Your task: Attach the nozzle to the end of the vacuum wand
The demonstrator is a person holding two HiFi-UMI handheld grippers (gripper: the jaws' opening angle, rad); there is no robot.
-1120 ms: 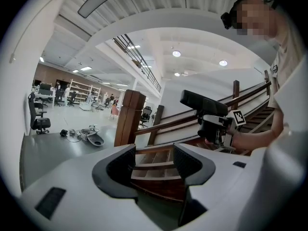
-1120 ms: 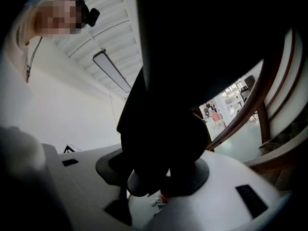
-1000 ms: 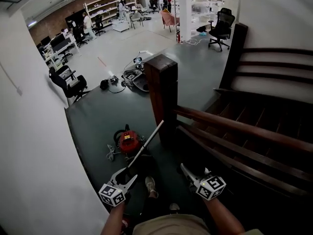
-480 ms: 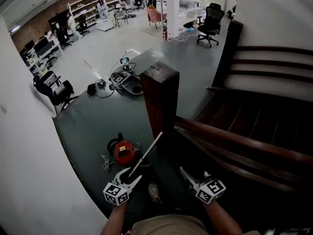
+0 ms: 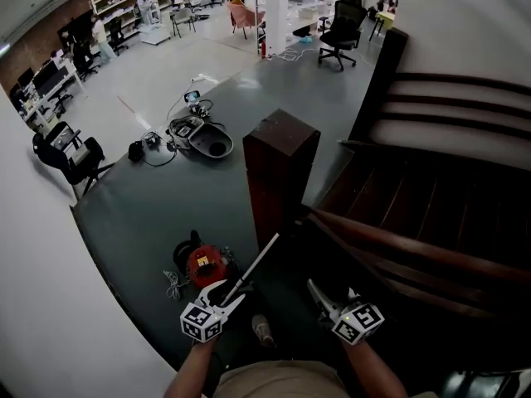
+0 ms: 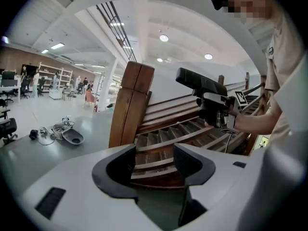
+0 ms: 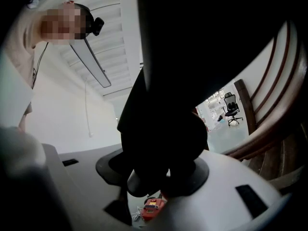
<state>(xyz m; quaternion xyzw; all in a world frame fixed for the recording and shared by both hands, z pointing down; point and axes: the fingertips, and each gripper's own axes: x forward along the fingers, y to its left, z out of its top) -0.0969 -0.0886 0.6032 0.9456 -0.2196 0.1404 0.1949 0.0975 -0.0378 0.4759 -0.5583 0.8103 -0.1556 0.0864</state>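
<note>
The left claw point(image 5: 226, 293) is held released: in the left gripper view its two jaws point(image 6: 154, 160) are seen well apart, and nothing is found between them but the wooden stairs point(image 6: 168, 131) beyond. The right claw point(image 7: 161, 177) is clenched on a large black part point(image 7: 163, 105), which fills most of the right gripper view. It is too dark for its shape to be made out, so it is only taken to be the nozzle. The same black part point(image 6: 199, 83) can be seen in the left gripper view, carried at the top of the right claw point(image 6: 214, 109), which is raised in front of the stairs.

In the head view both claws are held low, near the person's body, the left one over the grey floor point(image 5: 158, 197) and the right one point(image 5: 315, 288) beside the dark stairs point(image 5: 431, 197). The white vacuum wand point(image 5: 253, 264) is seen slanting from the foot of the wooden newel post point(image 5: 278, 168) down to the left claw, where its lower end is overlapped by the jaw tips. A red vacuum body point(image 5: 203, 265) is set on the floor just left of the wand, and it shows again below the right claw's jaws point(image 7: 153, 207). The newel post point(image 6: 127, 105) is also seen standing upright to the left of the stairs.
</note>
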